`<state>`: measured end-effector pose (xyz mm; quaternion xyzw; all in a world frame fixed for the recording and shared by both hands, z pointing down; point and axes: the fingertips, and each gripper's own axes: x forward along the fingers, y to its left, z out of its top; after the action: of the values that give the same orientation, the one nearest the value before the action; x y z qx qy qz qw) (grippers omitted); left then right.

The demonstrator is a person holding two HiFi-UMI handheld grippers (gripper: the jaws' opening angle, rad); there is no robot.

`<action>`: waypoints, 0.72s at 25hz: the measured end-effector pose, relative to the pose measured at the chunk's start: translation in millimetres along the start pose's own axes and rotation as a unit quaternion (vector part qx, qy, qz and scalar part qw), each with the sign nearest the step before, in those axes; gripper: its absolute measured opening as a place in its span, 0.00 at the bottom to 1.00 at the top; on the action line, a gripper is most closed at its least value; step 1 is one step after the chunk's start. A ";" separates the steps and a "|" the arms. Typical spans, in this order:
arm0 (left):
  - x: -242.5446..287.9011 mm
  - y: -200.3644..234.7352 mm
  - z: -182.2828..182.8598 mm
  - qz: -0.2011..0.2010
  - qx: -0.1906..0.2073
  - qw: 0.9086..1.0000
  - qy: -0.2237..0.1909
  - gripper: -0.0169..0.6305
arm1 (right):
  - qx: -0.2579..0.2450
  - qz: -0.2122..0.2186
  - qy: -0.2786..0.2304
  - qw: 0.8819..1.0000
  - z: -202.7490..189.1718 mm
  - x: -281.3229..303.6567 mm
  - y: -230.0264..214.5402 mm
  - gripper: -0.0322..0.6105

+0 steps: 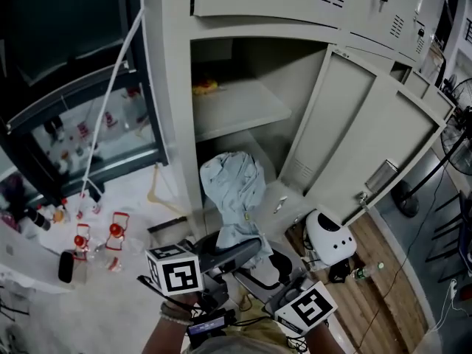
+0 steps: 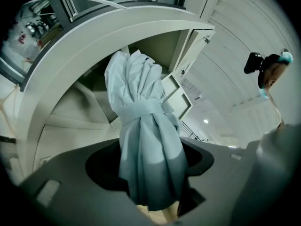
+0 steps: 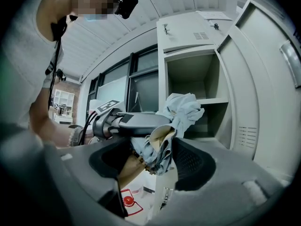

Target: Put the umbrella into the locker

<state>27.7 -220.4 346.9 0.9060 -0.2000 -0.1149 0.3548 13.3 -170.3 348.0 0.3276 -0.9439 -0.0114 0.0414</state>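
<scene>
Left gripper (image 2: 150, 173) clamps the bundled umbrella (image 2: 141, 126) mid-body while right gripper (image 3: 151, 160) pinches its handle end, probably steadying both ends for steering; it stands just outside the open locker (image 1: 173, 87), facing the lower compartment (image 1: 259, 142), not yet inside

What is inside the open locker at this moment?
A small yellow thing lies on the shelf of the locker, at the left. The pale umbrella covers most of the lower compartment, so its contents are hidden.
</scene>
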 end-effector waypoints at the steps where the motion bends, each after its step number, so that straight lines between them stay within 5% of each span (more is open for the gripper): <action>1: 1.4 2.0 0.2 0.001 -0.002 1.000 -0.002 0.51 | -0.001 0.003 -0.001 1.000 0.1 0.9 -1.6 0.50; 8: 6.8 17.0 0.9 0.021 -0.004 1.000 -0.007 0.52 | 0.010 0.017 0.013 1.000 -10.1 6.7 -10.9 0.49; 18: 9.4 44.8 -12.9 0.031 -0.055 0.998 -0.017 0.52 | 0.033 0.040 0.043 0.998 -34.4 17.0 -19.3 0.48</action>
<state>28.0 -246.9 386.5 0.8763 -0.2273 -0.1306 0.4042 14.9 -195.8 382.6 0.2908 -0.9535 0.0354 0.0712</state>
